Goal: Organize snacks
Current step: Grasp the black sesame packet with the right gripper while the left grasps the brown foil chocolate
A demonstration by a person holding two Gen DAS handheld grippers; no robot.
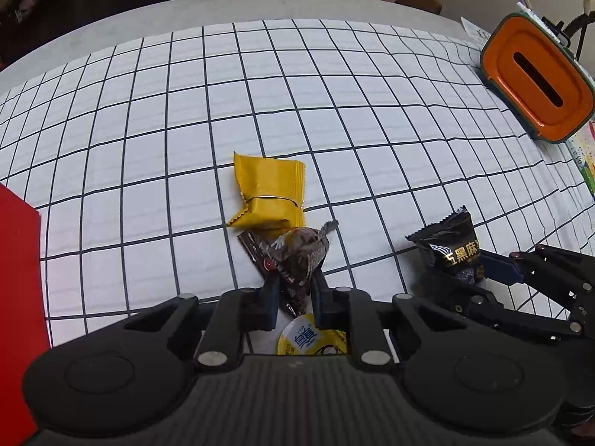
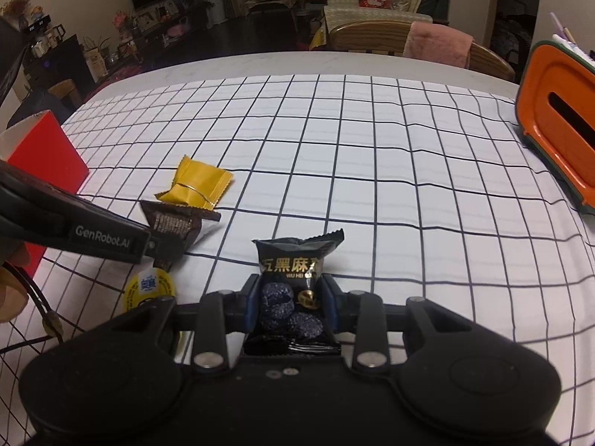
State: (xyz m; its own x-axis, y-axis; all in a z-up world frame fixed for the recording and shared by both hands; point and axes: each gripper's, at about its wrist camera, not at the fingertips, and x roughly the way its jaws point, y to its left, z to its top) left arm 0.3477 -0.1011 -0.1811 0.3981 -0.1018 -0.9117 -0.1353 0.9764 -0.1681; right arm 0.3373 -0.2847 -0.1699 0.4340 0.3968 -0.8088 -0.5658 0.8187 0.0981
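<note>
Right now I hold two snacks, one in each tool. My left tool (image 1: 293, 290) is pinched tight on a dark brown snack pack (image 1: 293, 256), and the pack sticks up between the two fingers, off the cloth. My right tool (image 2: 292, 299) is closed on a black snack pack (image 2: 293, 282) with gold letters and round dark treats that show through its front. From the left camera I see that black pack (image 1: 448, 252) and the right tool (image 1: 494, 271) off to the right, near my own fingers. From the right camera I see the left tool (image 2: 163, 249) come in from the left with the brown pack (image 2: 178, 225) in its tip. Just past the brown pack, a yellow snack pack (image 1: 267, 193) lies flat on the cloth. Below my left tool sits a small round yellow cup (image 1: 312, 340) with a foil lid. All of this sits on a white cloth with black squares (image 1: 334, 111) that covers the counter (image 2: 260, 63). A red box (image 2: 48, 156) stands at the left side. An orange box with a dark slot (image 1: 535, 85) sits well apart at the far right.
</note>
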